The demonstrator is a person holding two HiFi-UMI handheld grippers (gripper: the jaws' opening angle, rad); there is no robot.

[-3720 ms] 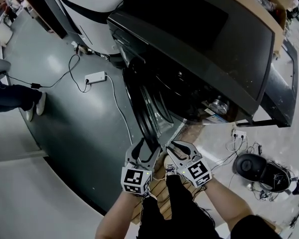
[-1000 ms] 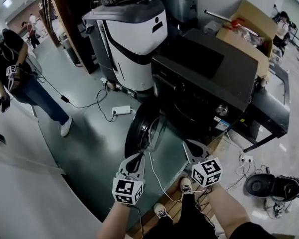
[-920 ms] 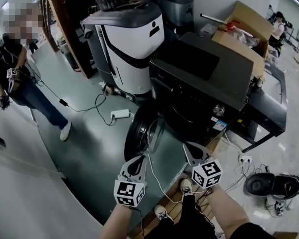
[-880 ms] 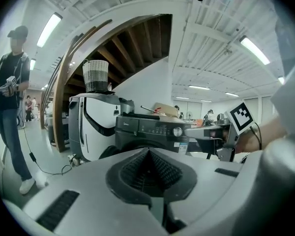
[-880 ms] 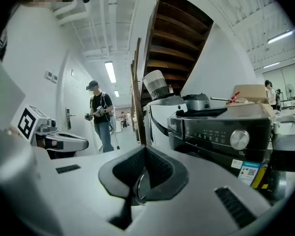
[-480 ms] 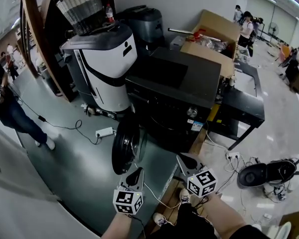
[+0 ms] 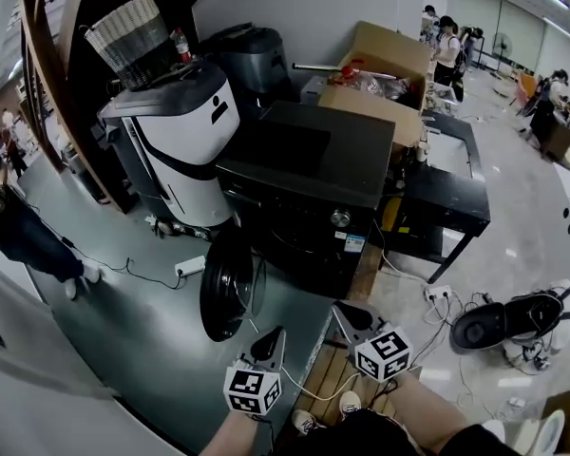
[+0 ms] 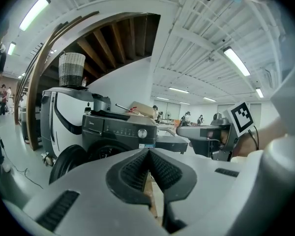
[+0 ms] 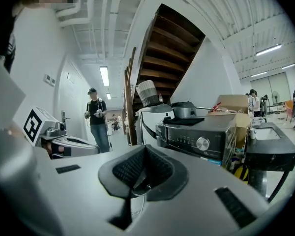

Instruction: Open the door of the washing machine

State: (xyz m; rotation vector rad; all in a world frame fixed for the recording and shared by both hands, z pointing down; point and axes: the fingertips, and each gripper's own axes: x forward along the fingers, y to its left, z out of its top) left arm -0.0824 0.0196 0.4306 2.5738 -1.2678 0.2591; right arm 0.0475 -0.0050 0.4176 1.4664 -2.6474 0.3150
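The black washing machine stands in the middle of the head view, its round door swung open to the left. Both grippers hang well in front of it and touch nothing. My left gripper is shut and empty, a little below the open door. My right gripper is also shut and empty, over the wooden pallet. In the left gripper view the closed jaws point at the machine and door. From the right gripper view the shut jaws face the machine's control panel.
A white and grey appliance stands left of the machine, an open cardboard box behind it, a black table to the right. A power strip and cables lie on the floor. A person stands at far left; a black device lies right.
Both grippers have drawn back from the machine and risen a little, still shut. The view has pulled away, so the machine looks farther off. The door stays open.
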